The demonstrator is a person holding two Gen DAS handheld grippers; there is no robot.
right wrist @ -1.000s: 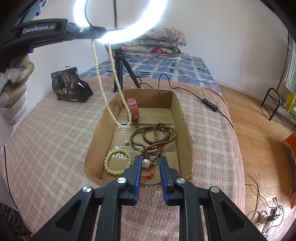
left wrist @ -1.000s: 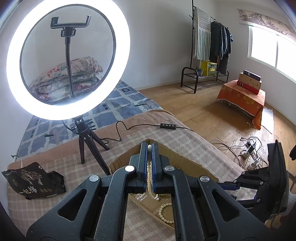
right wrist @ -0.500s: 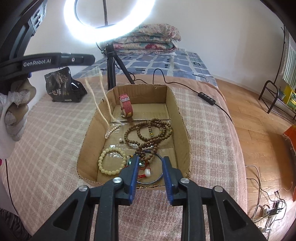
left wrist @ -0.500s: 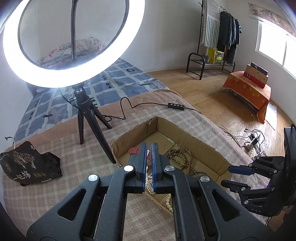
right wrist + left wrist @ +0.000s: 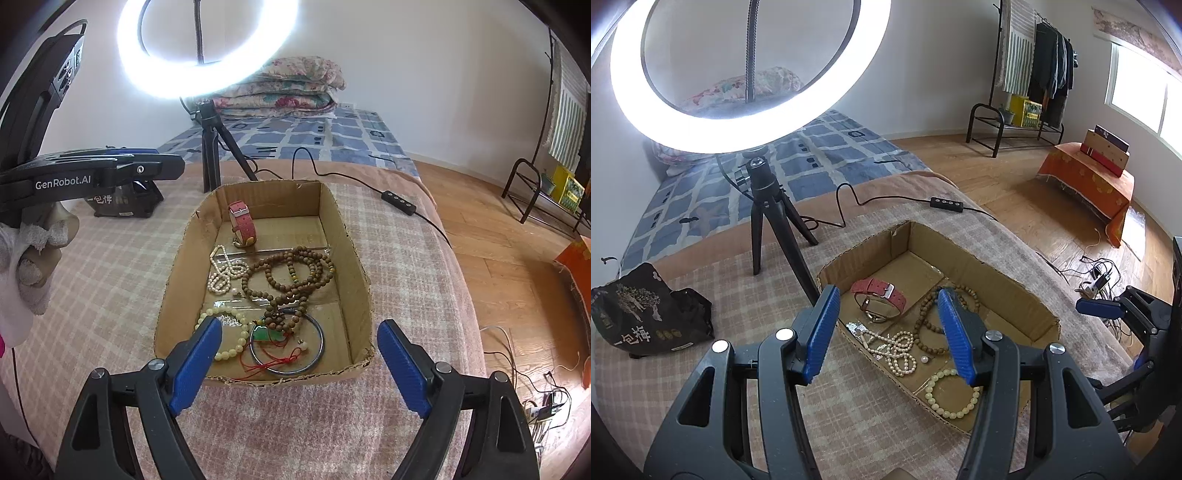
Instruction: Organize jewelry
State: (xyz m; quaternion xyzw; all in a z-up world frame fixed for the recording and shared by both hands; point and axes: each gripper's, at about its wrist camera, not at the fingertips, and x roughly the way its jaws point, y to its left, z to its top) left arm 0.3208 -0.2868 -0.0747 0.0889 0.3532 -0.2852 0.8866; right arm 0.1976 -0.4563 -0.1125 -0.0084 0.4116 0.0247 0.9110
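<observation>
Right wrist view: both grippers, left (image 5: 886,332) and right (image 5: 299,363), are hovering spread wide, holding nothing. Pearls (image 5: 223,271) are lying heaped in the box (image 5: 354,258) beside the watch (image 5: 242,225). Next pick: pinch one strand only, lift slowly, avoid snagging the brown beads (image 5: 291,275).

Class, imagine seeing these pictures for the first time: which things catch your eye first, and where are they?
The glowing white ring light on its tripod dominates, behind the shallow brown cardboard box on the checked blanket. Inside lie a white pearl necklace, brown wooden beads and a pink-strapped watch.
</observation>
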